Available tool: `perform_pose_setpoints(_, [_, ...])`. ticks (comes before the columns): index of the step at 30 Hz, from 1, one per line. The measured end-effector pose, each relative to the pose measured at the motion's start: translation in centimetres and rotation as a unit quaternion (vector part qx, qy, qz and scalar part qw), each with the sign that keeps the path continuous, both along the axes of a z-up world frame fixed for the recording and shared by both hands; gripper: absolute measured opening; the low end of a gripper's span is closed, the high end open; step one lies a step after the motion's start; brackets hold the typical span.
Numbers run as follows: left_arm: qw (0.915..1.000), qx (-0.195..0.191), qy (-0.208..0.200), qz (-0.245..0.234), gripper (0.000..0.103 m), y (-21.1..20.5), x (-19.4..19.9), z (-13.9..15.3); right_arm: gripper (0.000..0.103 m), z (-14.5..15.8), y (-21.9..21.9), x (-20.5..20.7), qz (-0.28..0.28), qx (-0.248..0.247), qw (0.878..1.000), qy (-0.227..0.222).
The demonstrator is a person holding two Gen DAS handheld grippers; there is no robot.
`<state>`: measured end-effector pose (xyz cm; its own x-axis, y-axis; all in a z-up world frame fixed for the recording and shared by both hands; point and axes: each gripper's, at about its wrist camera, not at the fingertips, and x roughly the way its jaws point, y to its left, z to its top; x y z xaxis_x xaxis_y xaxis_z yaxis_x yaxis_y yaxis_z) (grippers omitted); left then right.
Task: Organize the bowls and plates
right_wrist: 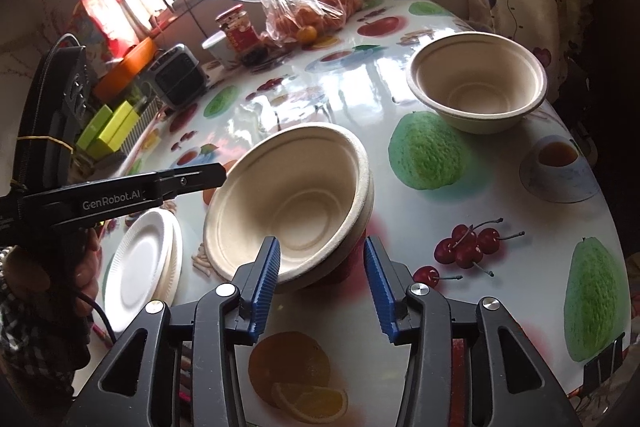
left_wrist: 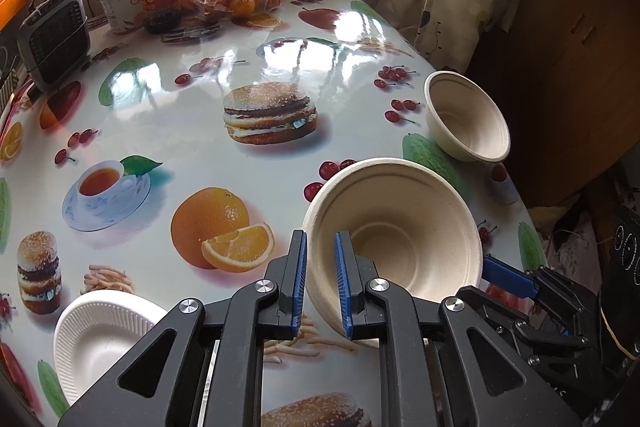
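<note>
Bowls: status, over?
Left hand-held gripper shut on tilted bowl stack rim. Right hand-held gripper open, off the stack. Lone bowl apart, upright. Plates stacked beside. Nothing in the way.

Both my cameras ride just behind their tongs, tilted steeply down over the tabletop (left_wrist: 248,59) toward the window wall. The left one sits close over the near bowl (left_wrist: 400,227); the right sees that bowl (right_wrist: 292,199) from its other side. Both share the far bowl (left_wrist: 466,117) and the plates (right_wrist: 144,263).
</note>
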<state>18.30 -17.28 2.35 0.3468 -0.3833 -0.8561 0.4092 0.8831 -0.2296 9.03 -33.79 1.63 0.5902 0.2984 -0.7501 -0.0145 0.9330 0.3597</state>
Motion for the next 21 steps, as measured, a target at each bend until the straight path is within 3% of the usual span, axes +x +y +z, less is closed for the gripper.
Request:
perform_pose_setpoints(9, [0.9999,0.005,-0.014,0.008,0.024,-0.3,0.3,0.4,0.045,0.3,-0.6,0.3,-0.014,-0.011,1.000,-0.008])
perform_pose_setpoints(21, [0.9975,0.020,-0.067,0.008,0.035,-2.0,1.2,1.9,0.056,1.3,-3.2,1.5,-0.064,-0.056,0.996,-0.028])
